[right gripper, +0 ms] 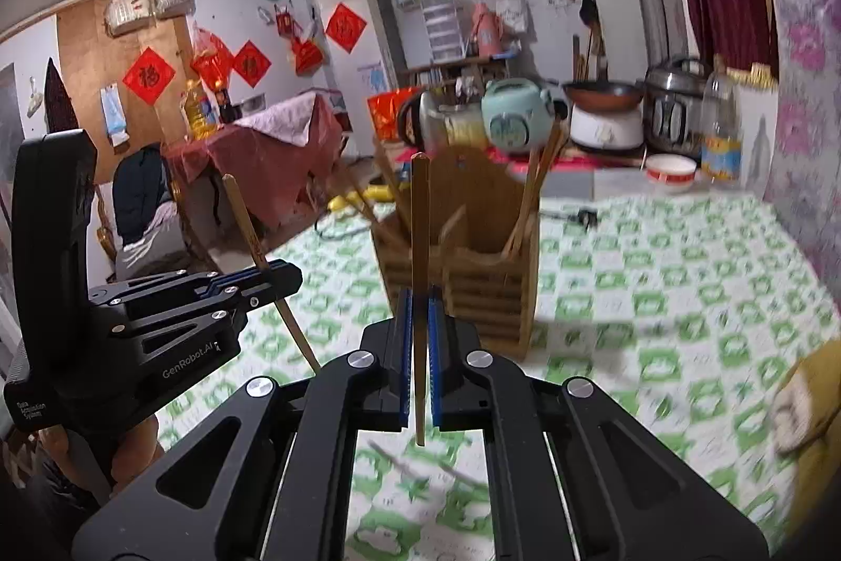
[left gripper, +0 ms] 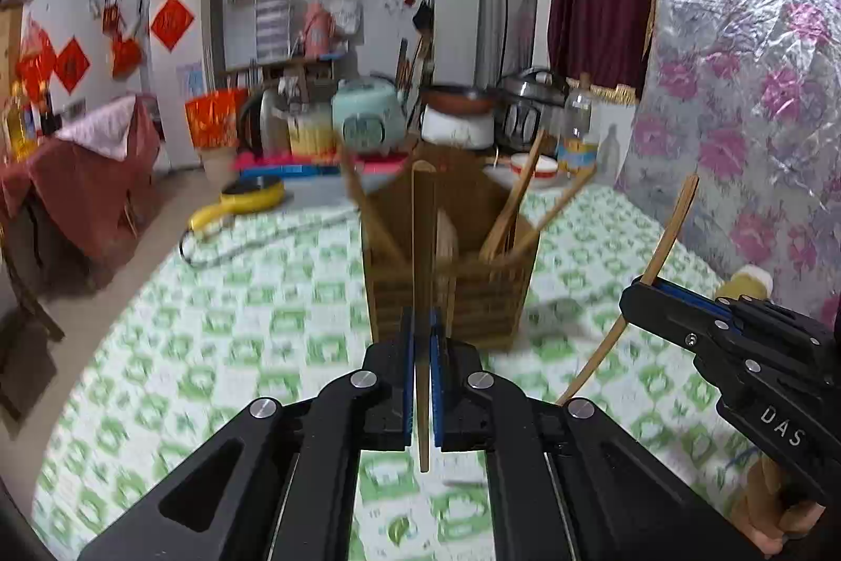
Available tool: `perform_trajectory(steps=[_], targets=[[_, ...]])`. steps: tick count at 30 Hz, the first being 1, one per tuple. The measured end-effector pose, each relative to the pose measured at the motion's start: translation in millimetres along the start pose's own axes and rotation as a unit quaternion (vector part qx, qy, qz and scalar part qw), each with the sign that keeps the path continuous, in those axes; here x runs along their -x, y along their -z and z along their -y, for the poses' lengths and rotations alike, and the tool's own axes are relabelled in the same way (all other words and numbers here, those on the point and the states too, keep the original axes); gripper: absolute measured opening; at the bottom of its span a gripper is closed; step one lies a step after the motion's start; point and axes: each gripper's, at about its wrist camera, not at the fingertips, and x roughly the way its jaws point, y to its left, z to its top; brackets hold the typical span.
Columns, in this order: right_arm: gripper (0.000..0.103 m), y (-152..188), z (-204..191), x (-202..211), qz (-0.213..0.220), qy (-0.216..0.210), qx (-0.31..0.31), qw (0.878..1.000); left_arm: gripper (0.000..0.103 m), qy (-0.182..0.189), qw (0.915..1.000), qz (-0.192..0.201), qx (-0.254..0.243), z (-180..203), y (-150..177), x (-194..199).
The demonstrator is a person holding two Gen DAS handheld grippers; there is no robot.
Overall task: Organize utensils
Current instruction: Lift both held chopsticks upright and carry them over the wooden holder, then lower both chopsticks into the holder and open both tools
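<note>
Both grippers clamp a chopstick, facing the bamboo holder.

The left gripper [left gripper: 419,350] is closed on an upright chopstick [left gripper: 423,256]; the right gripper [right gripper: 419,340] pinches another chopstick [right gripper: 419,245]. The holder [left gripper: 452,277] stands just beyond both jaws, blurred, apparently holding several chopsticks.

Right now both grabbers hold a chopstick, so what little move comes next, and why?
Probably carry the left gripper forward over the wooden holder and lower its chopstick in. The jaws are clamped on it, the holder stands just ahead with other chopsticks inside, and the right gripper waits with its own.
</note>
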Motion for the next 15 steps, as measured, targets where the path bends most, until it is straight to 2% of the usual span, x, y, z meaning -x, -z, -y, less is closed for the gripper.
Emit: perform_trajectory(steps=[4, 9, 12, 15], targets=[[0.006, -41, -6, 17, 0.042, 0.009, 0.011, 0.999, 0.006, -0.006, 0.999, 0.043, -0.011, 4, -40, 17], [0.006, -96, -14, 41, 0.117, 0.011, 0.014, 0.993, 0.006, 0.017, 0.9947, 0.099, 0.023, -6, -100, 37], [0.006, -117, -16, 46, 0.156, 0.027, 0.015, 0.987, 0.006, 0.023, 0.9912, 0.125, 0.036, -9, -122, 42], [0.006, -128, -12, 39, 0.17, 0.019, 0.003, 0.985, 0.006, 0.015, 0.9882, 0.146, 0.044, -10, -133, 38]])
